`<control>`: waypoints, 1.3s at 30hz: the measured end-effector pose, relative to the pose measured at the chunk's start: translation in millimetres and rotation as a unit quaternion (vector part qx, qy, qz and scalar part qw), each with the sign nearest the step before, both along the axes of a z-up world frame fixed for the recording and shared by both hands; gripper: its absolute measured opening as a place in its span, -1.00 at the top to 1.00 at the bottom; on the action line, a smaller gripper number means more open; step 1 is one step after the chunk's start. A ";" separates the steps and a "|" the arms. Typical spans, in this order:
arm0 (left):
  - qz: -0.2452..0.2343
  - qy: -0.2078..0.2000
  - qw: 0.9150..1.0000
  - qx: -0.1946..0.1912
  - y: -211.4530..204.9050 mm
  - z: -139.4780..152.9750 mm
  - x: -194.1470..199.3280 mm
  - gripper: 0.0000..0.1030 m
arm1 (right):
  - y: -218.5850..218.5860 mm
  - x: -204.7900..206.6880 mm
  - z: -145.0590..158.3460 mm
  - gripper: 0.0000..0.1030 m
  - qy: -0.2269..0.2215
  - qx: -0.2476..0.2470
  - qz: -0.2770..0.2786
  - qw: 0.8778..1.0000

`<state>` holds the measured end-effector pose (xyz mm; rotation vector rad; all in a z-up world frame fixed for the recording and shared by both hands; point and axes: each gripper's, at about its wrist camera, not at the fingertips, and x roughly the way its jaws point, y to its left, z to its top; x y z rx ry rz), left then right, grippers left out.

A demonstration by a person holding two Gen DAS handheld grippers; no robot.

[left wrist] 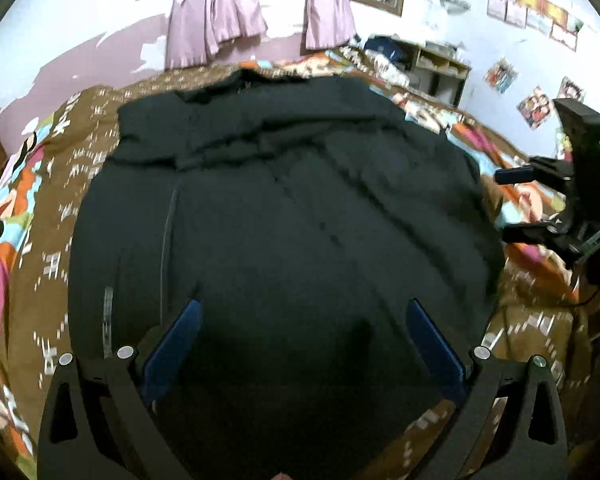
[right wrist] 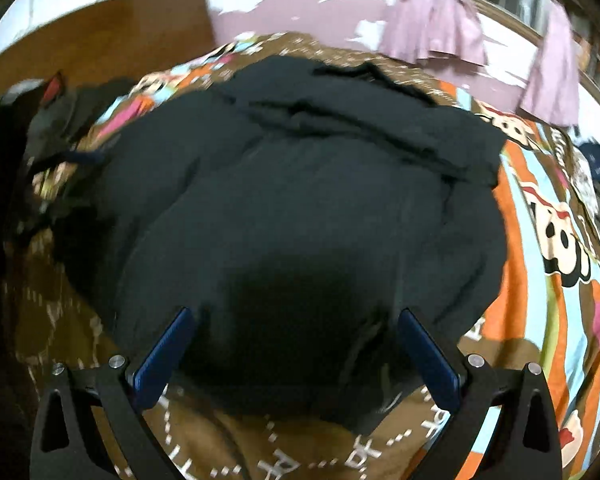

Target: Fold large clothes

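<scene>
Two spread-jawed grippers hover over our black garment (left wrist: 284, 216), which lies bunched across the patterned bedspread (left wrist: 40, 208). Our left gripper (left wrist: 300, 344) grips nothing, its blue fingers (left wrist: 172, 352) wide above the cloth near six o'clock. Only the left view shows our right gripper (left wrist: 516, 204) from outside, at three o'clock, jaws parted, plus a shelf (left wrist: 440, 64) at one o'clock. Our right gripper's own view adds a wooden headboard (right wrist: 100, 28) at ten o'clock and the garment's near hem at six.
</scene>
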<state>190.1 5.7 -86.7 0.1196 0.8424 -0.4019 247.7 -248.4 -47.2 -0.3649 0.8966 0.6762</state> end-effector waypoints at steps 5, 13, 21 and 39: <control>0.010 0.030 0.999 0.012 9.4 -20.2 -16.8 -0.94 | 7.8 -17.3 -19.3 -1.00 -0.005 -0.019 0.019 1.000; -0.004 0.036 0.998 0.051 3.0 -29.7 -33.6 -0.94 | 7.8 -23.4 -14.1 -1.00 -0.021 -0.019 0.003 1.000; -0.005 0.052 0.997 0.060 11.7 -30.3 -42.9 -0.94 | 18.8 -31.8 -19.5 -1.00 -0.006 -0.071 -0.024 0.997; -0.041 0.043 0.982 0.179 2.1 -66.4 -56.7 -0.94 | 53.1 -59.7 -52.2 -1.00 -0.051 -0.173 0.066 0.981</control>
